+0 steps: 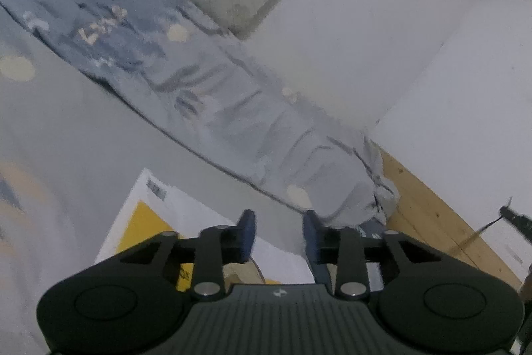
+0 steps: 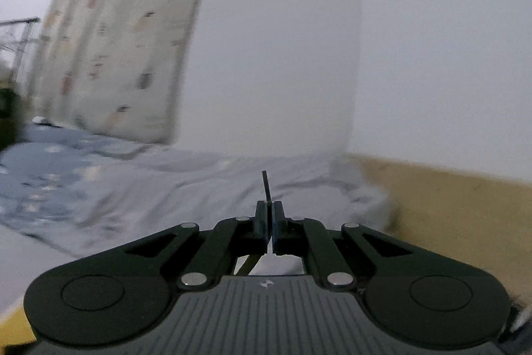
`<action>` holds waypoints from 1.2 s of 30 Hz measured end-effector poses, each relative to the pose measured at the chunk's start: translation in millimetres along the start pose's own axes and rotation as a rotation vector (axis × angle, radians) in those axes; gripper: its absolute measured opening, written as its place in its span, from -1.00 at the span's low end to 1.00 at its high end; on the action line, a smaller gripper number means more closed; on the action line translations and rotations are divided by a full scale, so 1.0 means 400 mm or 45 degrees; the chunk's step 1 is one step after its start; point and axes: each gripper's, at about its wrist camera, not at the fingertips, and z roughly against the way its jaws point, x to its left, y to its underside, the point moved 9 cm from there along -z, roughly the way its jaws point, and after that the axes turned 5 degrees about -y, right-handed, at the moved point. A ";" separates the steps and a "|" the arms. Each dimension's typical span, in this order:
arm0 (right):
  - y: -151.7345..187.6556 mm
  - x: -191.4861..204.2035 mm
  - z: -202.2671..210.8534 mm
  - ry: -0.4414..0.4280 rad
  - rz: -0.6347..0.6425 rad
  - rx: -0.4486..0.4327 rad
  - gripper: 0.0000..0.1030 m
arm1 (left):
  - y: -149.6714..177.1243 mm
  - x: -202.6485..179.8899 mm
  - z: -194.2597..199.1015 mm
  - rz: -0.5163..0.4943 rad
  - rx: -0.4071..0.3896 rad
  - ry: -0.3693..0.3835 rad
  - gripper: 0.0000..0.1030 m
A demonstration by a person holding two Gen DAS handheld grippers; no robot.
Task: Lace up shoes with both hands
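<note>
**Lace end pinched on the right, left jaws free**

Far left first: hovers the black hand-held left gripper (image 1: pixel 279 222), released, blue pads parted and nothing between them, above a flat white and yellow printed sheet (image 1: pixel 149 215) of smooth paper or card. Shows only a beige patch and a thin cord under the gripper body. Cannot tell whether that is the shoe, and no shoe shows plainly in either view.

Beyond the sheet lies soft, rumpled blue-grey bedding with pale round dots (image 1: pixel 232 108), folded into ridges, then a strip of bare, grainy yellow wooden board (image 1: pixel 432 205).

Further right: clenches the black right gripper (image 2: pixel 269 208) on a thin, stiff black shoelace tip (image 2: pixel 265 185), which pokes straight up from the pads, while the limp rest trails down beneath the gripper. Faces a smooth white wall (image 2: pixel 282 55) with a cream patterned cloth (image 2: pixel 126 39) hanging to its left.

For the pull, by judgement: keep the pinch near the tip, draw the slack out steadily along the line of the eyelet, and bring the free left jaws down to steady the shoe or catch the other strand. Avoid jerking, since a slim, smooth lace slips easily.
</note>
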 end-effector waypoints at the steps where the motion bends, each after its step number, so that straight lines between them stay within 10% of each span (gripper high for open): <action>1: -0.019 -0.038 -0.003 0.055 0.040 -0.010 -0.96 | 0.006 -0.002 -0.002 -0.012 0.008 0.004 -0.35; 7: -0.044 -0.107 -0.007 0.226 0.244 -0.046 -0.96 | 0.060 0.002 -0.035 -0.071 0.122 -0.031 -0.17; 24: 0.547 0.531 -0.085 -0.777 1.001 0.218 -0.96 | 0.125 0.007 -0.099 -0.111 0.246 -0.061 -0.16; 36: 0.679 0.696 -0.039 -1.046 1.475 0.063 -0.96 | 0.111 0.012 -0.135 -0.085 0.212 -0.111 -0.16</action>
